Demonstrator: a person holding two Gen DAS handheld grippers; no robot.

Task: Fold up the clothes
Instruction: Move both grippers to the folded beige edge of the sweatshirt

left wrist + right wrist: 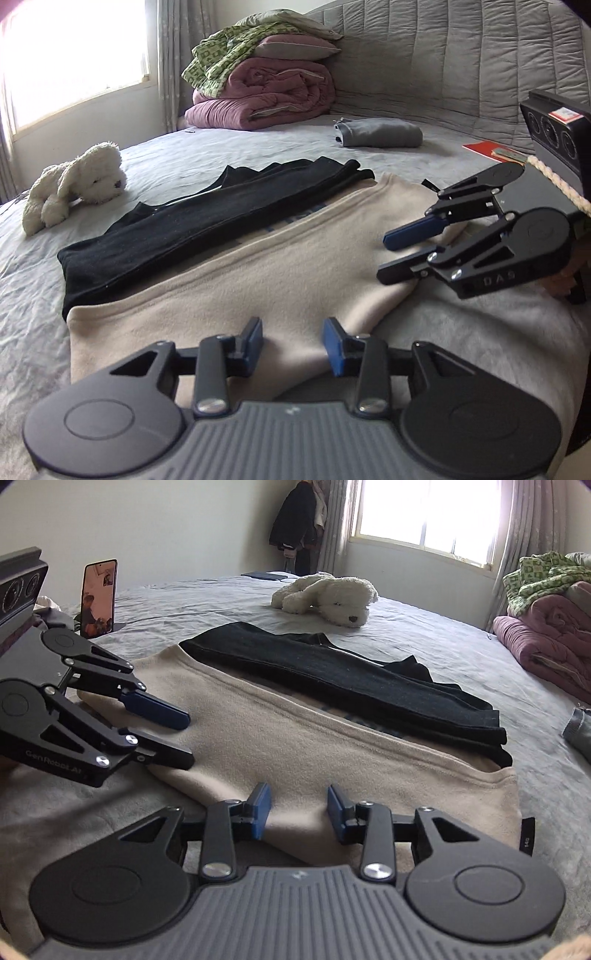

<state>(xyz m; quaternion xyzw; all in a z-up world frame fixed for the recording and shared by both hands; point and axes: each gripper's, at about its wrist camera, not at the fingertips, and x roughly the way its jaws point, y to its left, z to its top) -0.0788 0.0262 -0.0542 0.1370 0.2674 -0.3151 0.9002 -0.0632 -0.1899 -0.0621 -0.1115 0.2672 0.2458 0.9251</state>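
Note:
A beige garment lies folded lengthwise on the grey bed. A folded black garment rests along its far edge, with a strip of blue print showing between them. My left gripper hovers low over one end of the beige garment's near fold, its jaws apart and the blue pads clear of the cloth. My right gripper stands the same way at the other end, open, with the fold's edge running under the gap and nothing pinched.
A white plush dog lies beyond the clothes. Stacked quilts sit by the headboard, beside a folded grey garment and a red booklet. A phone stands upright at the bed's edge.

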